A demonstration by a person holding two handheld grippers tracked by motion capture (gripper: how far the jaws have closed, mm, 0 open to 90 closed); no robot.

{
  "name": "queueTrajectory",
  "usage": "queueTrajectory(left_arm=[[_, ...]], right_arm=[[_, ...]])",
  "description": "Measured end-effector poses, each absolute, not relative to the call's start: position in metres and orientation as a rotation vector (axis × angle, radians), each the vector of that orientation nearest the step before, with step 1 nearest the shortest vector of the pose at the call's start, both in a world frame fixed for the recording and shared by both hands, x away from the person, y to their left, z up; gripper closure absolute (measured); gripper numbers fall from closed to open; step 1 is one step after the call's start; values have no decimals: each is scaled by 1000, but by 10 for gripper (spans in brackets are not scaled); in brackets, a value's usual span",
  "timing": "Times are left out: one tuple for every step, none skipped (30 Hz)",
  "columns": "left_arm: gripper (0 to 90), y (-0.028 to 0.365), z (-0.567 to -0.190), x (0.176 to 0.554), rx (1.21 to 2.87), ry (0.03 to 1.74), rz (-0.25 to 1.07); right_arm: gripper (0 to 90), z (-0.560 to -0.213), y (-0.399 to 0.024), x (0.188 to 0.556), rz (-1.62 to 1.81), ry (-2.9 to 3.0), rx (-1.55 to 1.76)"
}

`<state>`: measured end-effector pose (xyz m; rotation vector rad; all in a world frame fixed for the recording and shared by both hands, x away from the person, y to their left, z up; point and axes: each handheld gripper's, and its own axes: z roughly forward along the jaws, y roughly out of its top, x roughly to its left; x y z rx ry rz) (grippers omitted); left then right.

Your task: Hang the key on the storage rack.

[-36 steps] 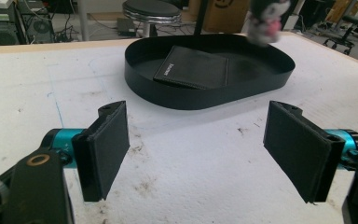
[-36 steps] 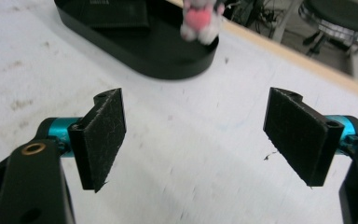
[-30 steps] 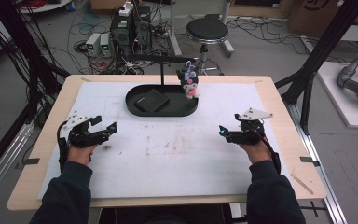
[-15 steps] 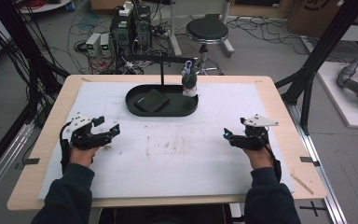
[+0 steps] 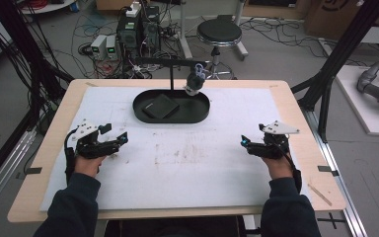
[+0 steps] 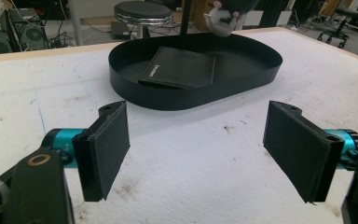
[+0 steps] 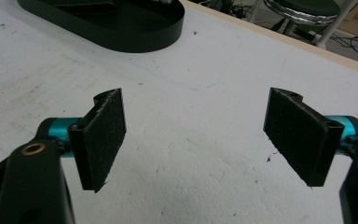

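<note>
Black oval metal tray [image 5: 197, 114] with flat black leather wallet [image 5: 161, 105] lies far-centre, long axis left-right; left gripper [image 5: 120, 138] nearer wallet; right gripper [image 5: 246, 143] likewise wide open, empty.

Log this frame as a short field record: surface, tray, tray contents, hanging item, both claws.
surface: white foam-like mat on a wooden table
tray: black oval tray, far centre
tray contents: flat black wallet
hanging item: small silver-and-pink trinket on a black stand, over the tray's right end
left claw: open, empty
right claw: open, empty
</note>
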<state>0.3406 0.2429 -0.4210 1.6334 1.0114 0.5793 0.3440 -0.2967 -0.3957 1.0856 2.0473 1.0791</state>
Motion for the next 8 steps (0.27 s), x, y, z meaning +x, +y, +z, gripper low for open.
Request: queueTrajectory(left_arm=[[226,243,-421,341,1634,1011,582],[225,243,-421,341,1633,1011,581],[225,243,-421,341,1634,1011,581],[226,243,-421,341,1635,1012,582],[226,243,-421,341,1632,1012,580],[225,243,-421,341,1632,1012,580],[225,243,-421,341,1631,1012,580],[225,243,-421,341,1631,1011,580]], right_arm=[[213,-396,-297,344,1078,2047,1086],[214,-396,-297,344,1080,2046,1087],[214,-396,-297,344,1080,2048,1087],[213,-396,-297,344,1080,2045,1085],[214,-396,-298,344,1081,2044,1088],[213,-396,-298,344,1082,2043,1090],[214,-396,-298,344,1081,2042,1094],[214,-396,-299,344,1082,2043,1094]])
